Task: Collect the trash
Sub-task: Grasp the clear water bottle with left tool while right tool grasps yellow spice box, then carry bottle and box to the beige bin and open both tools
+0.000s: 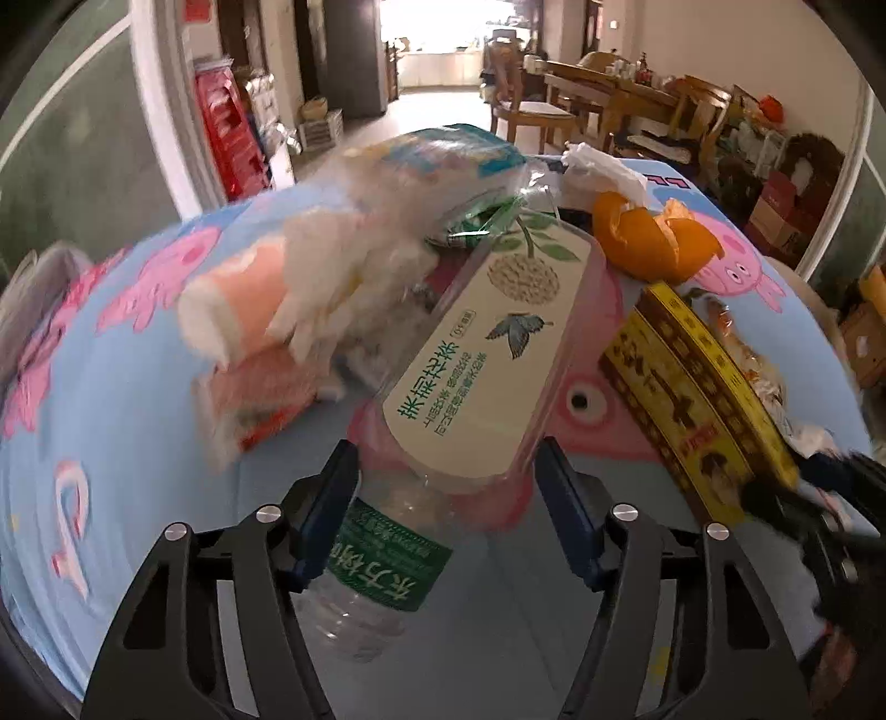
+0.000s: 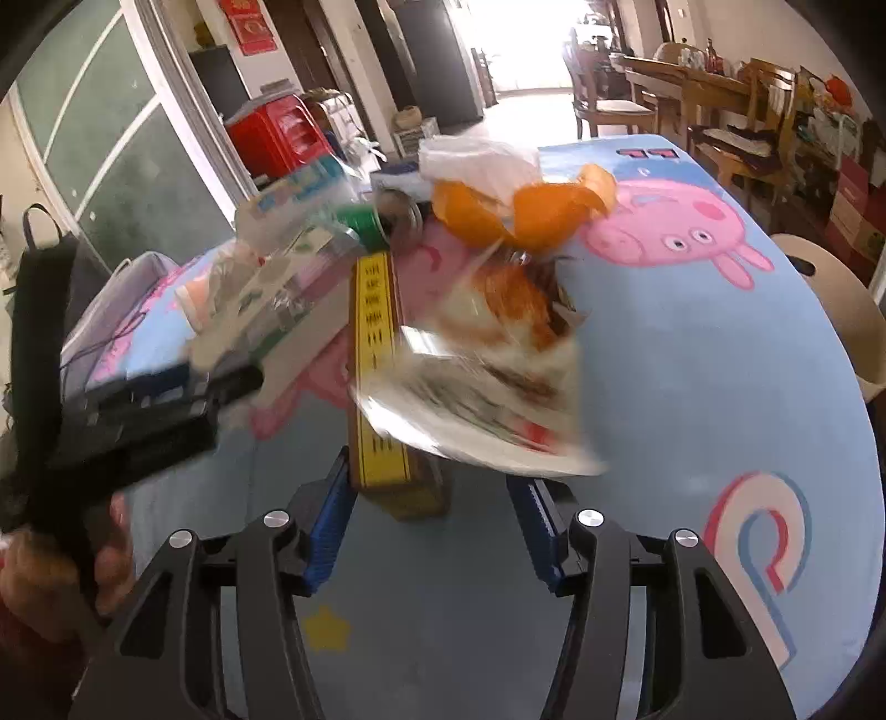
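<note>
Clear crumpled bottle [image 1: 382,559], green label, beside cream-labelled pink box [image 1: 493,354].

Lived-in home, open living and dining area. Table [image 2: 720,387] under a blue cartoon-pig cloth [image 1: 138,387] holds household litter: orange peel [image 1: 653,238], crumpled tissue [image 1: 603,166], an empty water bottle [image 1: 376,559], snack wrappers. Past the table's far edge, a wooden dining table [image 1: 603,88] with wooden chairs [image 1: 526,105] and jars on top. Cardboard boxes [image 1: 781,216] are stacked by the right wall, a red plastic stool [image 2: 277,138] and clutter by the left wall. A red paper decoration [image 2: 249,25] hangs on the wall; a tiled hallway [image 1: 432,111] leads to a bright room at the back.
</note>
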`<action>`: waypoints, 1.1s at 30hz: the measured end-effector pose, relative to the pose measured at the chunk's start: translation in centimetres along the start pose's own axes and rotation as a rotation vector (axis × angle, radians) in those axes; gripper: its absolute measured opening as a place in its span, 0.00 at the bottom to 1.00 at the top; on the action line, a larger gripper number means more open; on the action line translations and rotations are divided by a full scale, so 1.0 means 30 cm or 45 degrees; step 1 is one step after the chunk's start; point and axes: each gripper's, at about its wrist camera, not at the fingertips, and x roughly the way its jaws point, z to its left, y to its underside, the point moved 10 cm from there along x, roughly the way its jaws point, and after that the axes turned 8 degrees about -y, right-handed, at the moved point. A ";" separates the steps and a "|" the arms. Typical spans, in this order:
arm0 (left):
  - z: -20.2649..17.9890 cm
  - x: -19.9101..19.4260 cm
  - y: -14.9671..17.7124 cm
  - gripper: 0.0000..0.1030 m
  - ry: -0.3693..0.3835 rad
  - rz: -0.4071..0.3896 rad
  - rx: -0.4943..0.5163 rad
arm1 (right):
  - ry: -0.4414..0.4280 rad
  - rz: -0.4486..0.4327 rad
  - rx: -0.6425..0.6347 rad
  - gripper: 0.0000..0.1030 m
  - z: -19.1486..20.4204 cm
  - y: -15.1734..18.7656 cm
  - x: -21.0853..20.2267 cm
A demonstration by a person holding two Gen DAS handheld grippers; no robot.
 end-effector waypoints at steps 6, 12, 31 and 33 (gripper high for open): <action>0.061 -0.101 0.163 0.62 -0.008 0.042 -0.049 | -0.143 0.032 -0.126 0.21 0.118 0.024 0.031; 0.058 -0.112 0.134 0.77 -0.068 0.019 -0.014 | -0.125 0.054 -0.194 0.30 0.150 0.042 0.044; -0.295 -0.337 -0.263 0.59 0.185 -0.228 0.127 | -0.269 -0.448 0.140 0.20 -0.173 -0.284 -0.412; -0.476 -0.332 -0.332 0.59 0.284 -0.242 0.237 | -0.180 -0.493 0.227 0.20 -0.312 -0.295 -0.458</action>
